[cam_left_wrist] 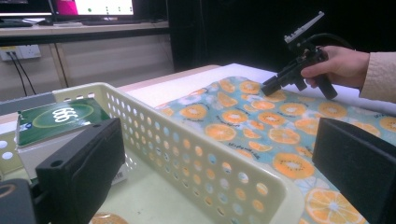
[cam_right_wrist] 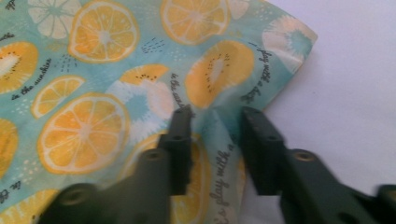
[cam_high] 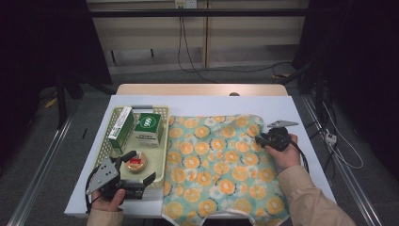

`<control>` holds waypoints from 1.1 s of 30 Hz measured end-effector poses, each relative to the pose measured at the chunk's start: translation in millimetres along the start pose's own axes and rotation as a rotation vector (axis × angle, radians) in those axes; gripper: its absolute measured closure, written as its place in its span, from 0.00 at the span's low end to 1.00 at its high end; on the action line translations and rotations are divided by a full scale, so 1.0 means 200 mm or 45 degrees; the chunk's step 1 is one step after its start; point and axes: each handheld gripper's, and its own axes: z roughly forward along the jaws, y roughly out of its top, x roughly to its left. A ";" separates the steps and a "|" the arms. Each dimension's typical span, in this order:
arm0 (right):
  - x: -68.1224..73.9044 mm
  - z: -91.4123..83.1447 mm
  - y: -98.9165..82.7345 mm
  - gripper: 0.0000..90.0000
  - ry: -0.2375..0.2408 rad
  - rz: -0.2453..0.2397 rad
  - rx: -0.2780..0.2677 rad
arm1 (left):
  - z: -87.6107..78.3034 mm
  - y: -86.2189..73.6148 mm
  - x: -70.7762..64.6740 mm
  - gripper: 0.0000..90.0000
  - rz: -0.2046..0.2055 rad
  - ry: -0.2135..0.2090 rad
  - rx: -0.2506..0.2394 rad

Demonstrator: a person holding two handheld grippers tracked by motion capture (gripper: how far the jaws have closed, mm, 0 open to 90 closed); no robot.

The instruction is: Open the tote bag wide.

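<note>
A teal cloth printed with orange slices lies spread over the right half of the white-covered table. My right gripper sits at the cloth's far right corner, and its jaws pinch a raised fold of the cloth between them. From the left gripper view, that right gripper tips down onto the cloth. My left gripper rests at the near left with its jaws wide open. It straddles the near rim of a cream basket, holding nothing.
The cream perforated basket at the left holds a green box marked 666, a long green-and-white box and a small round item. A white sheet covers the table. Cables run across the floor behind.
</note>
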 end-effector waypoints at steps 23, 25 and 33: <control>-0.27 0.13 0.25 1.00 -0.031 0.183 -0.080 | 0.01 0.02 -0.03 0.03 0.022 -0.004 0.007; -0.35 0.16 0.25 1.00 -0.067 0.229 -0.077 | 0.01 0.02 -0.03 0.03 0.016 -0.003 0.001; -0.39 0.16 0.23 0.48 -0.081 0.225 -0.096 | 0.01 0.02 -0.02 0.03 0.012 0.001 -0.003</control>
